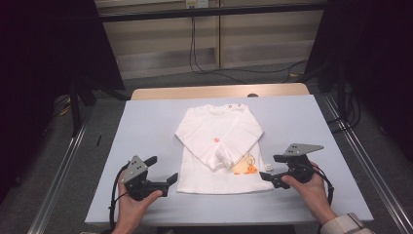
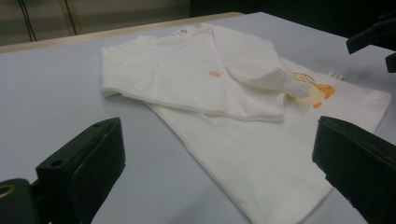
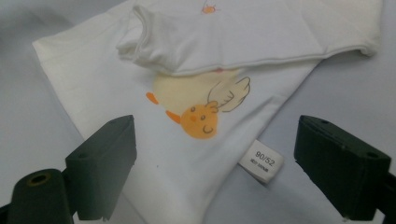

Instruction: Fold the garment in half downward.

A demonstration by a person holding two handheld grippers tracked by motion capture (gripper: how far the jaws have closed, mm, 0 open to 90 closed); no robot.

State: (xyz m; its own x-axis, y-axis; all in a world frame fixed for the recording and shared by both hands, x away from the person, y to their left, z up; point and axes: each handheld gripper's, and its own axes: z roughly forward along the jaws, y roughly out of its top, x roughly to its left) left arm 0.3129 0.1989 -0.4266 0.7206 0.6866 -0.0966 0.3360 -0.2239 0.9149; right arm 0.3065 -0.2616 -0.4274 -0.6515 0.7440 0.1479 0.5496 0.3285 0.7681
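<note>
A white long-sleeved child's shirt [image 1: 219,146] lies flat on the pale blue table [image 1: 146,122], both sleeves folded across its front. An orange chick print [image 3: 201,119] and a size label [image 3: 261,164] sit near its hem. My left gripper [image 1: 164,169] is held just left of the hem's left corner, open and empty; in the left gripper view, the gripper [image 2: 217,140] has the shirt [image 2: 224,102] lying ahead of its jaws. My right gripper [image 1: 269,167] hovers at the hem's right corner, open, and in the right gripper view [image 3: 217,135] the print and label lie between its spread jaws, untouched.
The table's far edge is bare wood [image 1: 219,91]. Metal rails [image 1: 63,165] run along both sides of the table, and cables [image 1: 204,68] lie on the floor behind it. The other hand's gripper [image 2: 373,37] shows at the top right of the left gripper view.
</note>
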